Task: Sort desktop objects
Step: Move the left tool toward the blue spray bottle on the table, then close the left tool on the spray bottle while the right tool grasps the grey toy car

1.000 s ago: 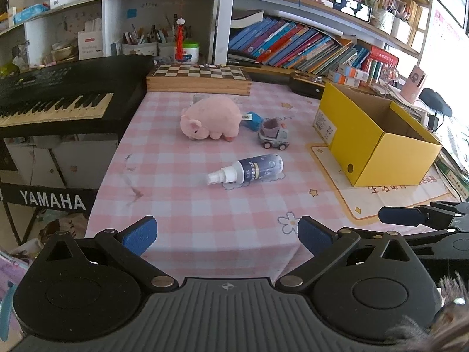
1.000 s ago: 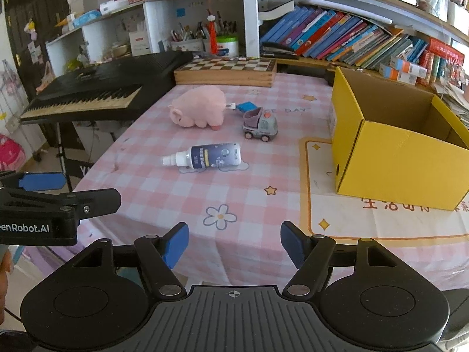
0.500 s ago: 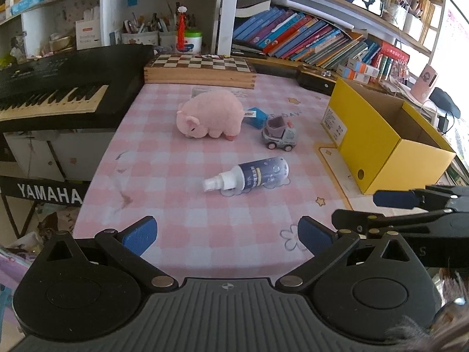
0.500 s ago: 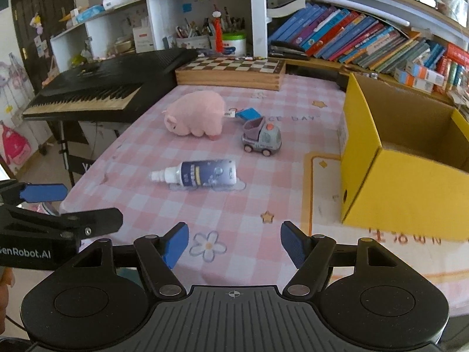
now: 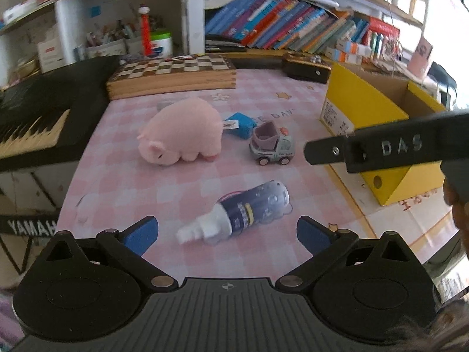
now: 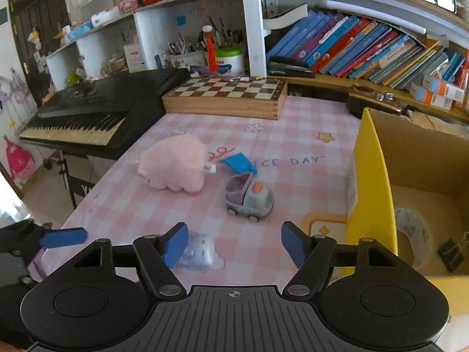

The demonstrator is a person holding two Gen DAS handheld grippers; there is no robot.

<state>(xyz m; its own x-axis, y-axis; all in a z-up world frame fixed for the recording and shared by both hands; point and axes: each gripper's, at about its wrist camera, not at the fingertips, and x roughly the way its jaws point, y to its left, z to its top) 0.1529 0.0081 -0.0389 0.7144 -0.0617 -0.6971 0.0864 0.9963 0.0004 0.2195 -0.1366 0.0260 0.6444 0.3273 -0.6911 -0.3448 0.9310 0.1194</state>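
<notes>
Four loose things lie on the pink checked tabletop (image 5: 123,182). A spray bottle (image 5: 239,212) lies on its side nearest the camera, its white nozzle toward the left tongs (image 5: 227,233) and its clear base toward the yellow box (image 5: 366,123). Beyond it a toy truck (image 5: 271,143) stands on its wheels, a pink plush pig (image 5: 181,130) sits to the truck's left, and a small blue item (image 5: 240,123) lies between and just behind them, close to the pig's tag.

The left tongs are spread wide and hold nothing, with the bottle's nozzle end lying just ahead of the gap between the blue pads. The right tongs (image 6: 234,245) are spread as well and empty; in the right wrist view the bottle's base (image 6: 199,252) shows just beside the left pad, possibly touching it, though the pad hides the contact. The truck (image 6: 249,198) is a little farther ahead of them.

The box stands open at the tabletop's right side; inside it lie a tape roll (image 6: 413,234) and a black binder clip (image 6: 451,253). A chessboard case (image 6: 225,95) sits at the far edge, a keyboard (image 6: 88,117) stands off to the left, and a bookshelf (image 6: 366,44) rises behind.
</notes>
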